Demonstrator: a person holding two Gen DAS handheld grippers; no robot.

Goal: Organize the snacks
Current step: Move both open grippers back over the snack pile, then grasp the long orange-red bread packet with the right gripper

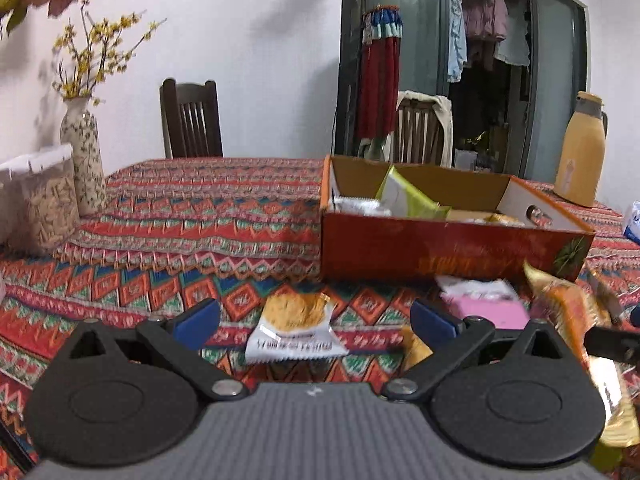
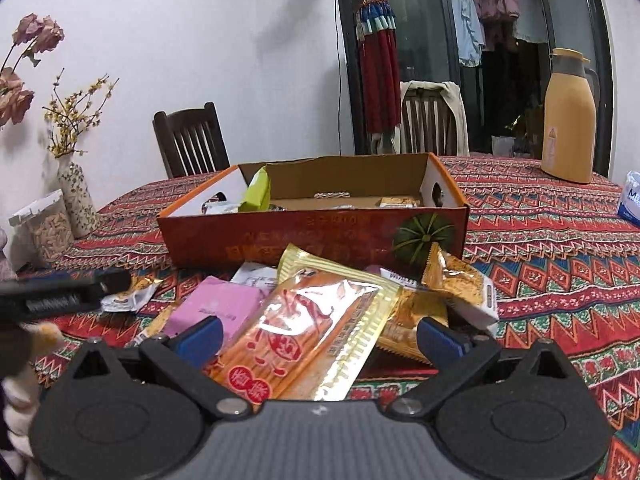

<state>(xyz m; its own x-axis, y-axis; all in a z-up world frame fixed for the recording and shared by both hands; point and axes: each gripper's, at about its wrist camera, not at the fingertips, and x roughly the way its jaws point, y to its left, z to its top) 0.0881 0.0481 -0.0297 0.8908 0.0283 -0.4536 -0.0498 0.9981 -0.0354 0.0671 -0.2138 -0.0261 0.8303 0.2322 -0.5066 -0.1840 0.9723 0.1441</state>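
Observation:
My left gripper [image 1: 316, 324] is open, low over the tablecloth, with a white and orange snack packet [image 1: 294, 328] lying flat between its fingers. My right gripper [image 2: 318, 340] is open too. A long gold and orange packet [image 2: 312, 332] lies between its fingers on top of a pile of snacks; whether it is lifted I cannot tell. The pile also holds a pink packet [image 2: 218, 308] and a small gold packet [image 2: 460, 284]. Behind it stands an open orange cardboard box [image 2: 280, 240] with a green packet [image 2: 256, 194] and other snacks inside.
A patterned cloth [image 1: 180, 216] covers the table. On the left stand a floral vase [image 1: 82, 160] and a clear jar [image 1: 40, 208]. A yellow thermos [image 2: 568, 120] and a blue-white pack [image 2: 632, 200] are at the right. Two chairs stand behind the table.

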